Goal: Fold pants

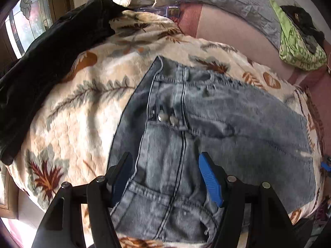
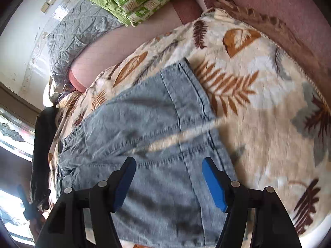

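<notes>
Leaf blanket [image 1: 82,107] under jeans [image 1: 206,113] | dark garment [image 1: 51,57] beside | both hand-held grippers [image 1: 165,165] [image 2: 168,165] apart

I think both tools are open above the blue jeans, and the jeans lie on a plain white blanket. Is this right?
Not quite. The blanket is not plain white: it is cream with a pattern of brown, orange and grey leaves, as the right wrist view shows clearly. The rest holds: the left tool and the right tool are both open above the blue jeans.
</notes>
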The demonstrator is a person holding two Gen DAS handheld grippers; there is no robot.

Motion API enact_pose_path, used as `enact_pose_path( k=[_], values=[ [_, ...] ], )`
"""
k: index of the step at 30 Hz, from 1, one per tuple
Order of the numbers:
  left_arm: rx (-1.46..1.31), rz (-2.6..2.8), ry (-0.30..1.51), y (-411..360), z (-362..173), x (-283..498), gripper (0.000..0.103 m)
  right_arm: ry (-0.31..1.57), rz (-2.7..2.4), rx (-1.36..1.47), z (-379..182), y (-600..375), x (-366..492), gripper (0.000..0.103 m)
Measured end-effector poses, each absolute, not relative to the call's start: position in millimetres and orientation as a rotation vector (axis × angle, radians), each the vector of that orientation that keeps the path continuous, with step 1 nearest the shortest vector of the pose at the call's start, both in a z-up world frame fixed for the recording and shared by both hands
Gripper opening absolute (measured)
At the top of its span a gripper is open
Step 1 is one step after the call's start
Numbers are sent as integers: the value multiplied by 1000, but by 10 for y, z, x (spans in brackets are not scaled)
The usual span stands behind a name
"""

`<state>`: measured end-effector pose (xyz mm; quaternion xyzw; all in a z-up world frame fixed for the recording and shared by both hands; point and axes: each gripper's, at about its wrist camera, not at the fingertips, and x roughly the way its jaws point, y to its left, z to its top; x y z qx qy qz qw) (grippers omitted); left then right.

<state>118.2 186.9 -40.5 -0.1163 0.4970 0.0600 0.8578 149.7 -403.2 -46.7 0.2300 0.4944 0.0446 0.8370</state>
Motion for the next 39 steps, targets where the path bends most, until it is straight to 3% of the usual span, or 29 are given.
enact_pose_path(
  k=[5, 10, 11, 12, 13, 17, 23, 24, 25, 27, 32, 39],
  values=[
    [-422, 62, 989, 2253, -333, 2157, 67, 1043, 55, 435, -413, -4118, 2321, 70],
    [-457, 64, 1047, 2390, -628, 2977, 65, 1107, 40, 435, -557, -4185, 2967, 70],
    [-465, 72, 1063, 2413, -710, 3074, 61, 1111, 32, 428, -577, -4197, 3054, 70],
    [-482, 79, 1080, 2436, -793, 3145, 46, 1118, 31, 433, -605, -4217, 3133, 70],
    [-494, 75, 1101, 2443, -864, 3206, 39, 1130, 28, 432, -632, -4228, 3213, 69],
    [-474, 84, 1122, 2423, -999, 3334, 39, 1170, 21, 382, -732, -4222, 3480, 69],
    [-493, 91, 1140, 2472, -1119, 3446, 39, 1229, -26, 324, -1004, -4171, 3767, 51],
    [-492, 92, 1142, 2471, -1127, 3461, 35, 1239, -27, 331, -1049, -4170, 3790, 46],
    [-479, 95, 1149, 2465, -1133, 3478, 20, 1236, -29, 324, -1061, -4161, 3800, 34],
    [-443, 122, 1168, 2454, -1152, 3510, 7, 1219, -20, 305, -1038, -4128, 3783, 24],
    [-433, 128, 1164, 2474, -1111, 3498, 2, 1175, -21, 260, -899, -4046, 3699, 20],
    [-450, 74, 1054, 2540, -639, 3178, 2, 1086, 10, 274, -493, -4017, 3400, 20]
  ],
)
